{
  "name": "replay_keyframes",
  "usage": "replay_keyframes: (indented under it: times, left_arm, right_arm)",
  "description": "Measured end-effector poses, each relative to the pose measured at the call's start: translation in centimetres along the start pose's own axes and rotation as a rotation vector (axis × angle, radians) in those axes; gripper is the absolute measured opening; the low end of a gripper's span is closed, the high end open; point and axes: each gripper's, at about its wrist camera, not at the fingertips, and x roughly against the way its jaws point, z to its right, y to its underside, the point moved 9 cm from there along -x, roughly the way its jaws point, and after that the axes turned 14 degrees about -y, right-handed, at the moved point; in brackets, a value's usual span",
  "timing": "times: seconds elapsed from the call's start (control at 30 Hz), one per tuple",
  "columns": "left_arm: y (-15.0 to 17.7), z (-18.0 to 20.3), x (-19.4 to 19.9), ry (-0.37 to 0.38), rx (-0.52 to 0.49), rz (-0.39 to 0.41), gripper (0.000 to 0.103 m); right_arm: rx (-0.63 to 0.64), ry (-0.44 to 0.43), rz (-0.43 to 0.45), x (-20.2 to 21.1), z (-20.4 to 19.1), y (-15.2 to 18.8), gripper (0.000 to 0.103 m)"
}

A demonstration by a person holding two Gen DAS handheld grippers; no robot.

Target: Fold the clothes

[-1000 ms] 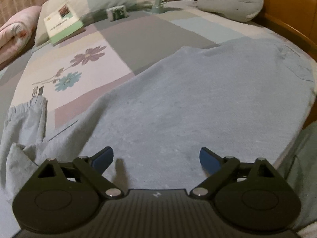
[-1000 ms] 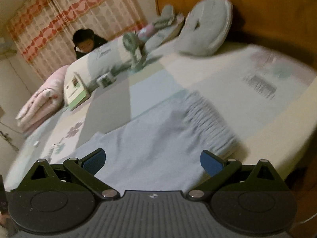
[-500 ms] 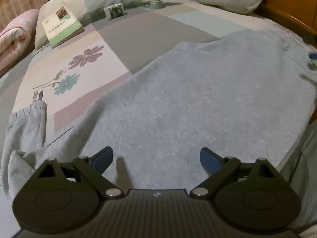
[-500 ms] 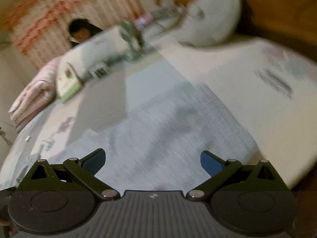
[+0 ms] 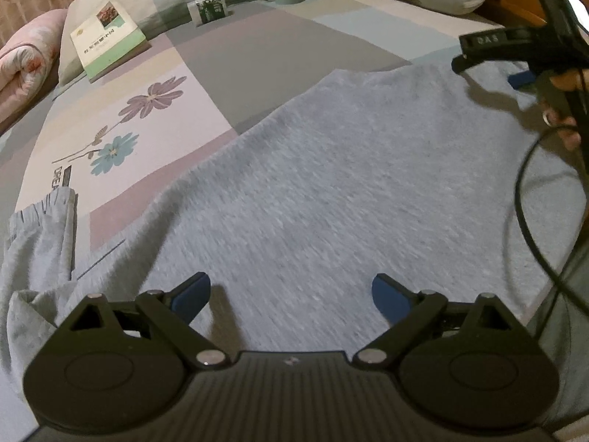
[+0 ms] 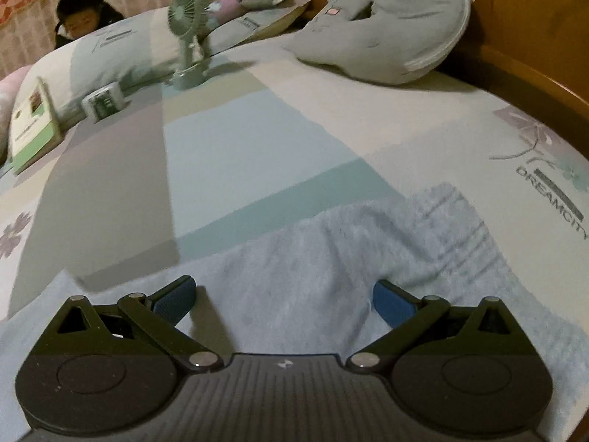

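The grey sweater (image 5: 331, 191) lies spread flat on the bed (image 5: 257, 48), and I take it as my landmark for everything else. My left gripper (image 5: 291, 293) hangs low over its near part with the blue pads wide apart and nothing between them; the cloth under it looks smooth, though motion blur smears the weave. One sleeve (image 5: 33, 243) trails off the sweater's left side, bunched near the bed's edge. My right gripper (image 6: 281, 300) is over the sweater's ribbed hem (image 6: 452, 221), fingers likewise spread wide, with a raised fold of fabric running up between them; whether the pads touch the cloth I cannot tell. From the left wrist view I see that same gripper at the sweater's far right corner, held by a hand (image 5: 563, 110) with a black cable (image 5: 522, 206) looping down over the fabric. Beyond the sweater, toward the pillows, sit a green-edged book (image 5: 108, 37), a small packet (image 6: 105, 103) and a green desk fan (image 6: 187, 37). A grey round cushion (image 6: 390, 33) rests against the wooden headboard (image 6: 515, 11) past the hem.
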Motion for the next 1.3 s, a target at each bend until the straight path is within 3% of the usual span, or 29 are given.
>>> replay_keyframes:
  times: [0.17,0.3,0.57,0.7,0.83,1.07,1.13,1.3]
  left_arm:
    - [-0.2,0.1,0.4,-0.016,-0.018,0.009,0.095]
    - [-0.4,0.3,0.5,-0.012,-0.024,0.021,0.094]
    - [-0.2,-0.1,0.5,0.025,0.006,0.018,0.094]
    - [-0.5,-1.2,2.7,0.011,-0.008,0.090,0.094]
    - [-0.1,-1.6,3.5,0.032,0.007,0.108,0.094]
    - [2.4,-0.2,1.9,0.092,0.018,0.056,0.094]
    - [3.3,0.0,1.3,0.096,0.028,0.025,0.095]
    - [3.8,-0.6,2.4,0.104,0.029,0.050,0.095]
  right_arm:
    - [-0.045,-0.070,0.017,2.5,-0.8,0.1,0.103]
    - [0.000,-0.139,0.033,4.6,-3.1,1.3,0.103]
    - [0.101,-0.138,-0.067,1.5,-4.5,2.6,0.103]
    - [0.153,-0.214,-0.033,6.0,-6.9,3.0,0.103]
    - [0.160,-0.263,-0.040,9.4,-8.6,5.3,0.103]
    - [0.191,-0.174,-0.177,6.7,-9.0,10.8,0.103]
    - [0.212,-0.156,-0.172,6.2,-9.0,11.5,0.103]
    - [0.228,-0.143,-0.149,6.1,-9.0,11.8,0.103]
